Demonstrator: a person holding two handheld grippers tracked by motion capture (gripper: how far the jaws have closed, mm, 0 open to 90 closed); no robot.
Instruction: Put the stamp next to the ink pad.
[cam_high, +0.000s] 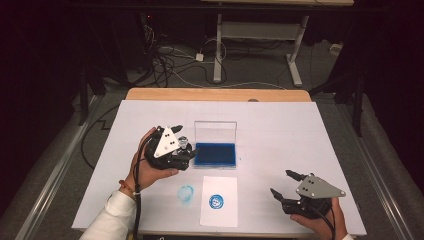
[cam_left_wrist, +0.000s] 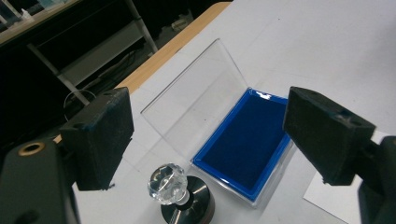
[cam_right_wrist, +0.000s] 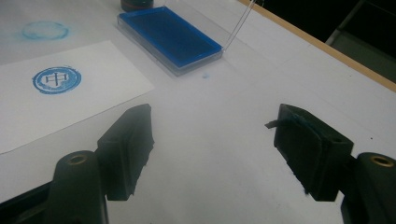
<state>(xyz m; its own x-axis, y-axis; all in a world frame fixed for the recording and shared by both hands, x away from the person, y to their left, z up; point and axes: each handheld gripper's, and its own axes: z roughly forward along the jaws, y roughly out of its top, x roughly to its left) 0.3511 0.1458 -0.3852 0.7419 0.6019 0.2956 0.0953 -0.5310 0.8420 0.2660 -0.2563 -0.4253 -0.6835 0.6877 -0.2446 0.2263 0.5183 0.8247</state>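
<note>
Just left of the open ink pad, near the middle of the table, the stamp stands upright on its dark round base with its faceted clear knob on top. The left gripper hangs around it with its jaws spread wide, one on each side of the knob and touching neither. By my reading the stamp is either about to be picked up or has just been set down; the sheet of paper by the near edge already bears a round blue imprint. If a pickup comes next, the jaws need to drop level with the knob and close on it squarely, since its faceted surface looks slippery. The right gripper rests spread and empty near the near right corner. The stamp's base is cut off at the bottom of the left gripper view, and in the high view the gripper covers most of the stamp. A faint blue ring on the table beside the paper is too blurred to read.
</note>
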